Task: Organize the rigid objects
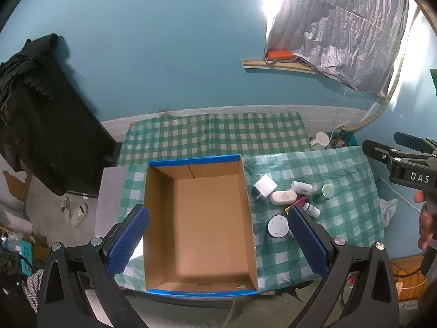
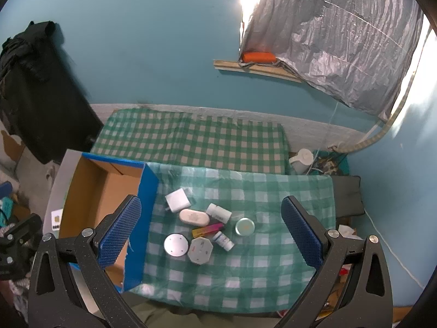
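An empty cardboard box with blue rim point(image 1: 202, 224) point(image 2: 98, 191) lies on the checked cloth. Right of it sits a cluster: white charger point(image 2: 177, 199) point(image 1: 265, 185), white oval case point(image 2: 194, 217) point(image 1: 283, 197), white bottle point(image 2: 218, 212) point(image 1: 301, 187), pink bar point(image 2: 209, 229), small vial point(image 2: 223, 241) point(image 1: 312, 209), green-lidded tin point(image 2: 245, 227) point(image 1: 328, 190), white disc point(image 2: 176, 245) point(image 1: 278, 226) and grey octagonal piece point(image 2: 200, 251). My left gripper point(image 1: 215, 246) hovers open above the box. My right gripper point(image 2: 209, 235) hangs open above the cluster, holding nothing, and shows at the right edge of the left wrist view point(image 1: 382, 147).
A green checked cloth point(image 2: 245, 273) covers the table, with a second checked surface point(image 2: 191, 139) behind. A white kettle point(image 2: 301, 160) stands at the back right. Dark clothing point(image 1: 41, 109) hangs at left. A hand point(image 1: 426, 218) grips the right tool.
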### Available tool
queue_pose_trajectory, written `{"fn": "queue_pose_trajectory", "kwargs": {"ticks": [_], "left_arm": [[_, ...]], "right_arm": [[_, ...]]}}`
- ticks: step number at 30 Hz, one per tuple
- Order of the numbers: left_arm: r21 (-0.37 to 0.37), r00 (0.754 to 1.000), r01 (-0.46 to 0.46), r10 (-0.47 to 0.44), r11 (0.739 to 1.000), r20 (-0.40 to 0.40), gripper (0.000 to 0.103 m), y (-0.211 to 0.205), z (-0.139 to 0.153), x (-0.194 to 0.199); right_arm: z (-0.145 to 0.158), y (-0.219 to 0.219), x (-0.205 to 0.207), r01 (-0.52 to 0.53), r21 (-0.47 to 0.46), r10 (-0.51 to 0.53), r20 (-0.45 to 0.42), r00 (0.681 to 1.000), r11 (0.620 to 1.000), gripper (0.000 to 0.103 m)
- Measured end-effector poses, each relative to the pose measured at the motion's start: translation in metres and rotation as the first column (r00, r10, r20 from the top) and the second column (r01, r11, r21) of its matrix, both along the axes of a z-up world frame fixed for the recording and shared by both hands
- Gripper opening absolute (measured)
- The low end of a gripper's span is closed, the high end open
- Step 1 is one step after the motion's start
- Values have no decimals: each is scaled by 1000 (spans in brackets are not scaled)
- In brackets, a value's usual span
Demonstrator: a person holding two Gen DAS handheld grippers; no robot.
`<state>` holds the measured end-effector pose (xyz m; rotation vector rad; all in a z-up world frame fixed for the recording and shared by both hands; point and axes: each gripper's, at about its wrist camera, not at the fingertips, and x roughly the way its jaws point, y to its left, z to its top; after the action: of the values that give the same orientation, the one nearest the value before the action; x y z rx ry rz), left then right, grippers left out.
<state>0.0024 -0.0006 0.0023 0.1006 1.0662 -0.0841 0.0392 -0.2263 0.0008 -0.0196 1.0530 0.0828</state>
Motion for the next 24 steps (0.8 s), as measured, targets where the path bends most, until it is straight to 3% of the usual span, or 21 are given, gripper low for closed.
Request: {"fn": "queue_pose_trajectory", "kwargs": {"ticks": [24], "left_arm": [[-7,1000,-8,8,1000,-3,102,0,-3,-5]], "right_arm": [[1,0,-2,-14,-11,14,-11,1000,1000,101]]}}
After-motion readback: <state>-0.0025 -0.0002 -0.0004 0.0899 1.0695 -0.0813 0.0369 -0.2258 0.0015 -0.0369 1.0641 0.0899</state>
